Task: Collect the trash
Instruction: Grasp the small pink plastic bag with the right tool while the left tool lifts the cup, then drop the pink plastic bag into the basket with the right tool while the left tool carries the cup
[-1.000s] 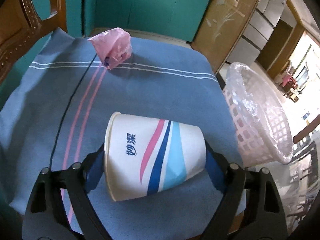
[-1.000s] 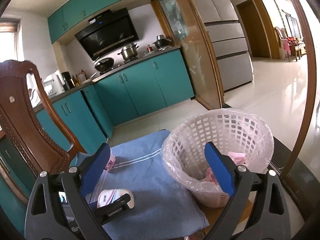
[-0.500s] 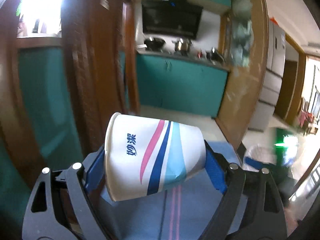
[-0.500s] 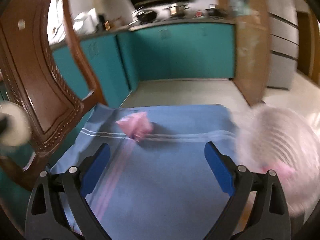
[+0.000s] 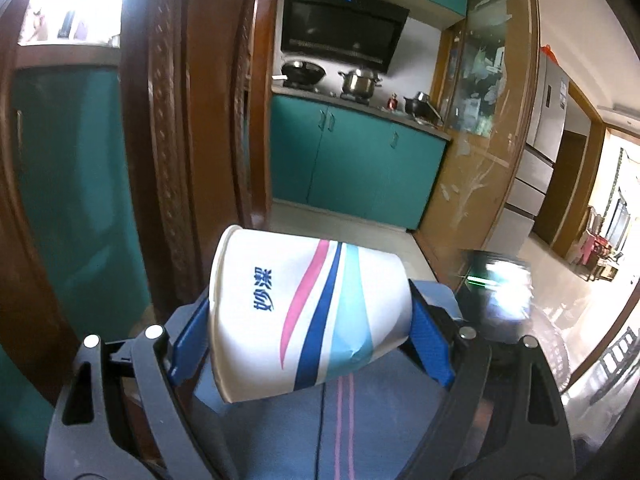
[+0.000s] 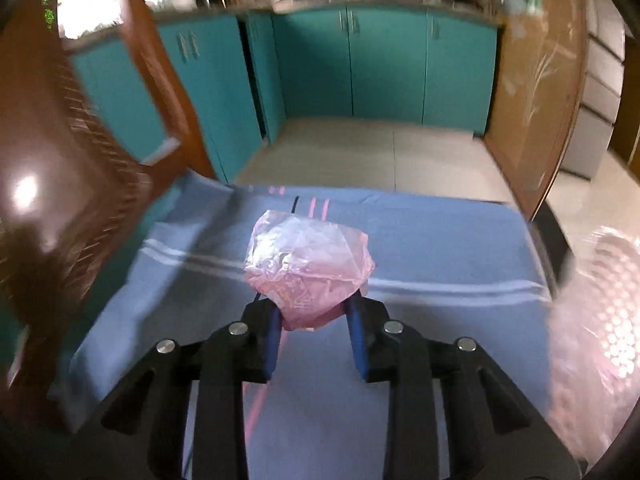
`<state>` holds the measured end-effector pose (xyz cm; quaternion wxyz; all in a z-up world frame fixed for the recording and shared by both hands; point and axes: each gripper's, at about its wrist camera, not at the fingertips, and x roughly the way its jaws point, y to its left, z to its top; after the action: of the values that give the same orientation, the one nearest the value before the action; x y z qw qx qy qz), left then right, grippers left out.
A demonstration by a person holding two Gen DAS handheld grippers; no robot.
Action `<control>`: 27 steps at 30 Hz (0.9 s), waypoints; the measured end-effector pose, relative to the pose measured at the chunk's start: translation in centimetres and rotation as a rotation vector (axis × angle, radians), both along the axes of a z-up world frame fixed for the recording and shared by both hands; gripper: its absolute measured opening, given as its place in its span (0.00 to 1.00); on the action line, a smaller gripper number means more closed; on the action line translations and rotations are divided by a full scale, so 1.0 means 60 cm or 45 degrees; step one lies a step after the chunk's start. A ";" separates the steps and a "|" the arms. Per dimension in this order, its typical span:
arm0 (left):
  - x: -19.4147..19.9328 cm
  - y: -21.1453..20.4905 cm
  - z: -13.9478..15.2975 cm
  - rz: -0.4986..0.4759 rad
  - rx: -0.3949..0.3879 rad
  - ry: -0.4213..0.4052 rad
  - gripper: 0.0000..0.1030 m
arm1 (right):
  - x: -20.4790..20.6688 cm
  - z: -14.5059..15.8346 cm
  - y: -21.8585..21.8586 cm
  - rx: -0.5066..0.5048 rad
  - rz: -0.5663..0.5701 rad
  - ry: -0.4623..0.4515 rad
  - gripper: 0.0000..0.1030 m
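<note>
Between the right hand-held gripper (image 6: 314, 330) pads — just closed in — sits the pink bag (image 6: 308, 266), pinched.

Teal cabinets (image 5: 352, 168) run along the far wall under a black range hood (image 5: 340, 26), with pots (image 5: 360, 82) on the stove. A pale tiled floor (image 6: 360, 152) spreads before them. A carved wooden chair back (image 5: 168, 128) rises at left; bright daylight enters from the window (image 5: 72, 0).
</note>
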<state>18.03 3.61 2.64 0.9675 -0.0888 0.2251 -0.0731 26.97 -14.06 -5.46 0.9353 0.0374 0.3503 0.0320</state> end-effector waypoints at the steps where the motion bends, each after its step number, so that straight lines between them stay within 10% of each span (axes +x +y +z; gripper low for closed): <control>1: 0.002 -0.006 -0.004 -0.013 0.008 0.016 0.84 | -0.036 0.012 -0.009 0.008 0.000 -0.025 0.29; 8: -0.007 -0.065 -0.019 -0.092 0.092 0.064 0.84 | -0.277 0.068 -0.088 0.056 -0.140 -0.198 0.30; 27: -0.012 -0.118 -0.049 -0.117 0.195 0.103 0.84 | -0.286 0.055 -0.110 0.095 -0.122 -0.216 0.30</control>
<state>17.29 -3.47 -0.31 0.9572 -0.0072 0.2728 -0.0963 9.83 -20.64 -2.15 0.9601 0.0861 0.2661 0.0033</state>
